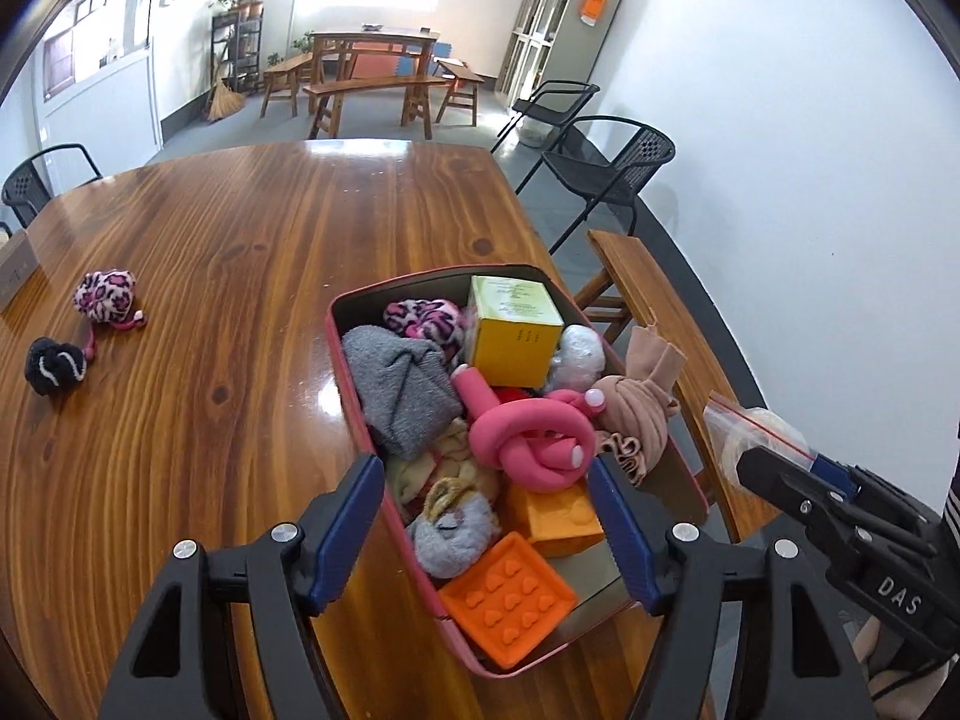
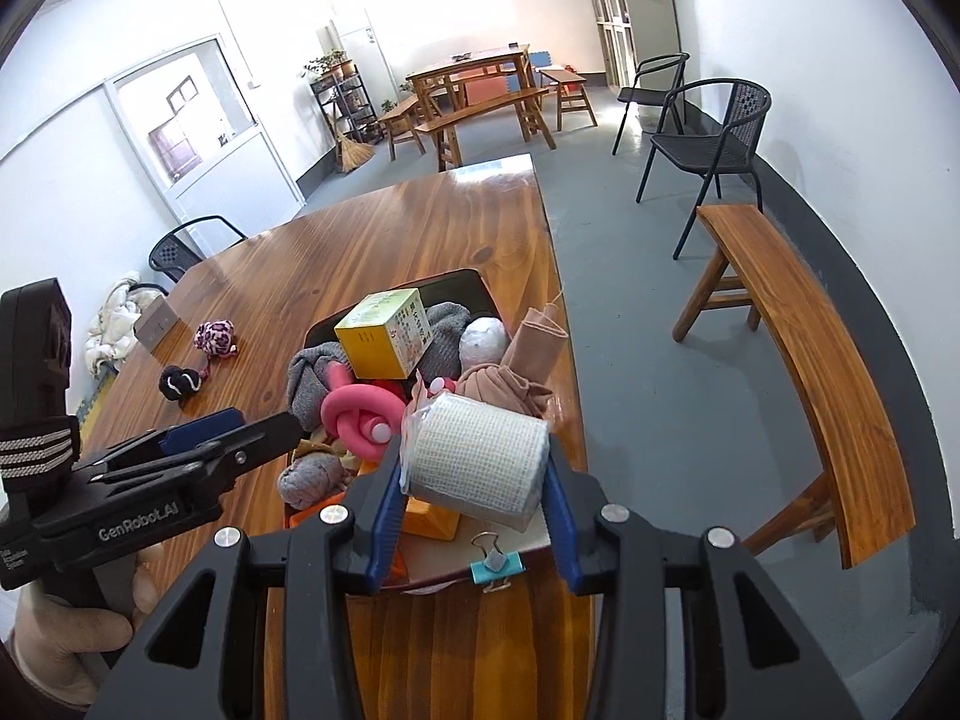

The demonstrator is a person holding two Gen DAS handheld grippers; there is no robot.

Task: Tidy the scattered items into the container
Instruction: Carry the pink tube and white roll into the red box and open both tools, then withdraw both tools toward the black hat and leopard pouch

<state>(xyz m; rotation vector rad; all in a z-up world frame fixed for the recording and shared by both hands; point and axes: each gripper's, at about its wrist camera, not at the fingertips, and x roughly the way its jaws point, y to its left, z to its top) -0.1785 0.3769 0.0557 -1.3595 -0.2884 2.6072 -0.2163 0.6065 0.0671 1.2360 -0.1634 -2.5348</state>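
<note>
A pink-rimmed container [image 1: 354,414] sits at the table's right edge, full of items: a yellow box [image 1: 516,333], a grey sock [image 1: 402,390], a knotted pink tube [image 1: 528,438] and orange blocks [image 1: 510,597]. My left gripper [image 1: 486,534] is open and empty, its jaws spread over the container's near end. My right gripper [image 2: 474,498] is shut on a bagged white gauze roll [image 2: 480,459], held above the container's near right corner [image 2: 540,540]. A leopard-print sock ball [image 1: 107,295] and a black sock ball [image 1: 54,365] lie on the table at left.
A teal binder clip [image 2: 495,567] lies at the container's near edge. A wooden bench [image 2: 804,360] stands right of the table, with black chairs [image 2: 708,144] beyond. A small box [image 2: 156,324] sits at the table's far left edge.
</note>
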